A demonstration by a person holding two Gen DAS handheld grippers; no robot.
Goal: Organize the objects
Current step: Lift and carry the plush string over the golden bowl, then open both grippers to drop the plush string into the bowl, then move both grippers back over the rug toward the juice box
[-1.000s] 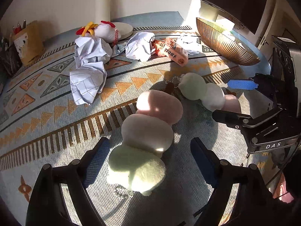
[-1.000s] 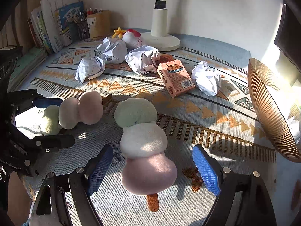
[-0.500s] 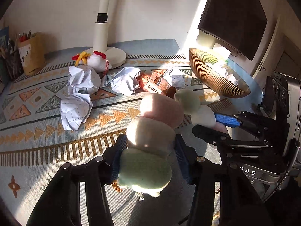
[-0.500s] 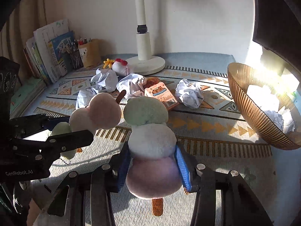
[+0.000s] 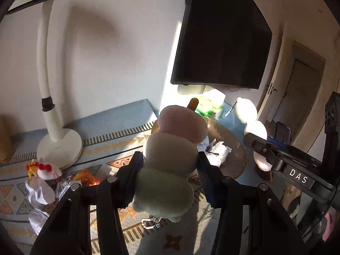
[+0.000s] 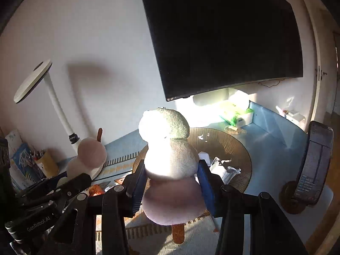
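Between the blue pads of the left gripper (image 5: 170,170) sits a plush three-ball dango skewer (image 5: 172,148), clamped at its cream middle ball, with the green ball nearest the camera and the pink ball and brown stick tip pointing away. Ahead of this gripper and lower down, a brown ribbed bowl (image 5: 235,155) holds crumpled white paper. To its right, the right gripper (image 5: 265,146) carries a second plush dango skewer (image 5: 250,119), lit by bright sun. Seen from the right wrist, the right gripper (image 6: 172,180) is closed on that second skewer (image 6: 170,155) at its white middle ball, green ball farthest, pink ball and stick nearest. The same bowl (image 6: 240,148) lies just beyond its fingers. To its left the left gripper (image 6: 63,180) holds the first skewer (image 6: 89,155) aloft. Farther left and below stand a white desk lamp (image 5: 55,131), a chicken plush (image 5: 46,170) and crumpled paper (image 5: 40,191) on a patterned mat (image 5: 119,148)
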